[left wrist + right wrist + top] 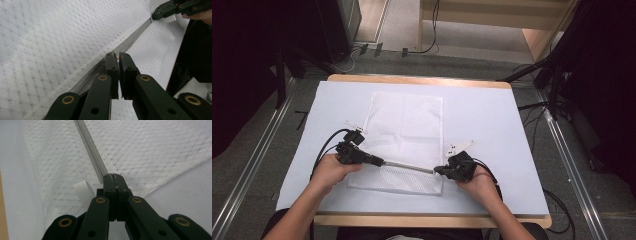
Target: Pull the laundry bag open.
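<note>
The pale blue-grey tabletop (492, 130) with its light wooden edge carries one thing: a flat white mesh laundry bag (407, 125), lying lengthwise away from the person, its near end close to the front edge. Across that near end runs a grey zipper track (408, 166), stretched taut between the two hands.

From where I stand, the step in hand looks like working the zipper. The left tool (378, 161) sits at the left end of the track, and in the left gripper view its jaws are pressed nearly together with something small and shiny nipped at the tips (117, 57), most likely the zipper's metal pull, though it is too small to be sure. The right tool (438, 170) is at the right end; in the right gripper view its jaws are clamped together on the end of the track (113, 177), pinning the bag. A small white ribbed tab (83, 190) lies on the mesh just beside those jaws.

I would judge the zip barely begun, since the left tool is at the far end from the anchor. The next move calls for the right tool to hold firm while the left draws steadily along the track, keeping it straight and taut so the mesh does not bunch or snag.
</note>
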Tool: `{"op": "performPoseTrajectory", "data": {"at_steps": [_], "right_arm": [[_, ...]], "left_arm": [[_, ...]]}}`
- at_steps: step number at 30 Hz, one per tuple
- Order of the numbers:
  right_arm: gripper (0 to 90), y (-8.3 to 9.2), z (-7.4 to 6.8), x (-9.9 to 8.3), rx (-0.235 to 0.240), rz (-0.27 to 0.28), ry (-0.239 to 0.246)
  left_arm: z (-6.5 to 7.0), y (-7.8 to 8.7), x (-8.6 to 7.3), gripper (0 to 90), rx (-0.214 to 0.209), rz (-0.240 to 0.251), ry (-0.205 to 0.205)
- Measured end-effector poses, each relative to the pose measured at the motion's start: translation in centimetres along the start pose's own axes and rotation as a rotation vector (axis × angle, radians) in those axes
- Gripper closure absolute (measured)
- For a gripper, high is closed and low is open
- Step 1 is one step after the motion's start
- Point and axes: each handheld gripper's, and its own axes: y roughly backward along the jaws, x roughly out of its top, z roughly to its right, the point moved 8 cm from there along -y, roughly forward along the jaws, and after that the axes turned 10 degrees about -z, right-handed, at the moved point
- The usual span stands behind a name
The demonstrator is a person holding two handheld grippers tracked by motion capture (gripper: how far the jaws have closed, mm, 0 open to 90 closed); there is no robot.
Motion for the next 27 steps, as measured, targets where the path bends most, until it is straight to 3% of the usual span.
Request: {"op": "performPoseTrajectory", "data": {"at_steps": [12, 20, 27], "right_arm": [[90.0, 0.0, 0.1, 0.0, 0.013, -0.004, 0.003], [90.0, 0.0, 0.1, 0.0, 0.024, -0.008, -0.001], [90.0, 0.0, 0.2, 0.1, 0.036, -0.009, 0.0]], "left_arm": [[-1.3, 1.3, -1.2, 88.0, 0.005, 0.014, 0.06], [-2.3, 2.3, -2.2, 88.0, 0.047, 0.012, 0.087], [-3.4, 3.1, -3.1, 88.0, 0.056, 0.023, 0.117]]}}
